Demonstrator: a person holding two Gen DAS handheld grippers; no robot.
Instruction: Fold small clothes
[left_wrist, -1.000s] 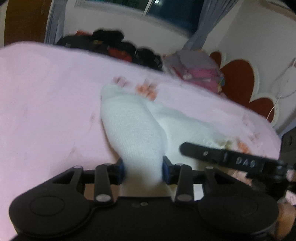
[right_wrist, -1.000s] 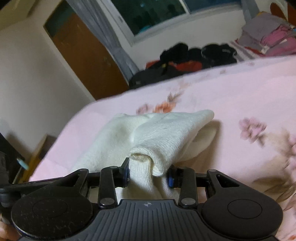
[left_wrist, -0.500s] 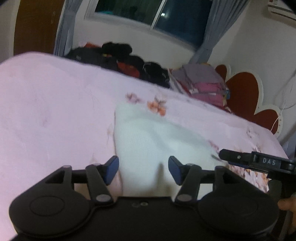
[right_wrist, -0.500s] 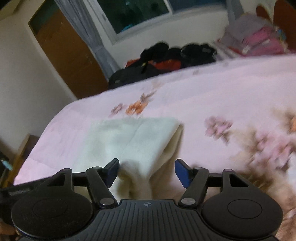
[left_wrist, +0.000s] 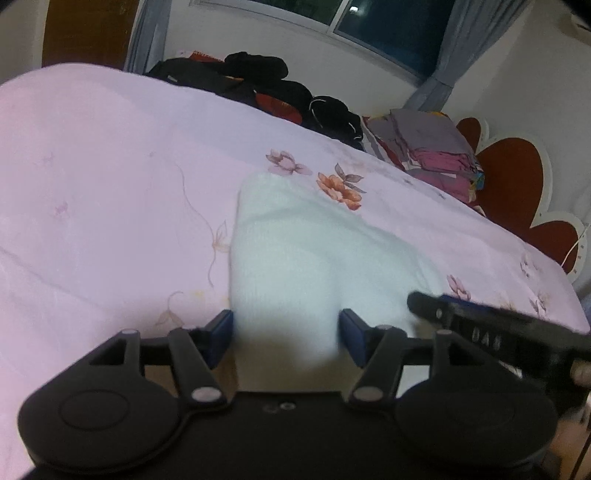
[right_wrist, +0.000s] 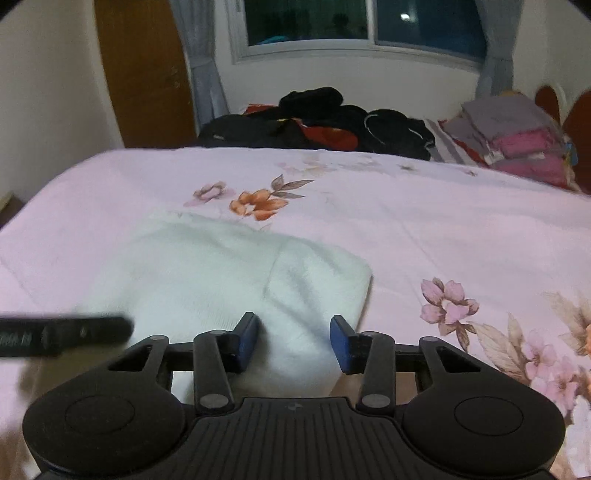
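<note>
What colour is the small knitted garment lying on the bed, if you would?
White garment, plain, seen best from the right wrist.

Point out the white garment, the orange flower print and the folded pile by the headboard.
white garment (right_wrist: 207, 273), right wrist view, on its flat middle
orange flower print (right_wrist: 258, 202), right wrist view, on the petals
folded pile (left_wrist: 428, 151), left wrist view, on its grey top layer

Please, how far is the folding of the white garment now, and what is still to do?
Done: the white garment lies folded flat on the pink bedspread, released since a second ago. In hand: nothing; the left gripper has just opened, the right gripper opened then partly closed, and neither presses the cloth. Left: perhaps another fold; the dark clothes pile behind looks unfolded.
</note>
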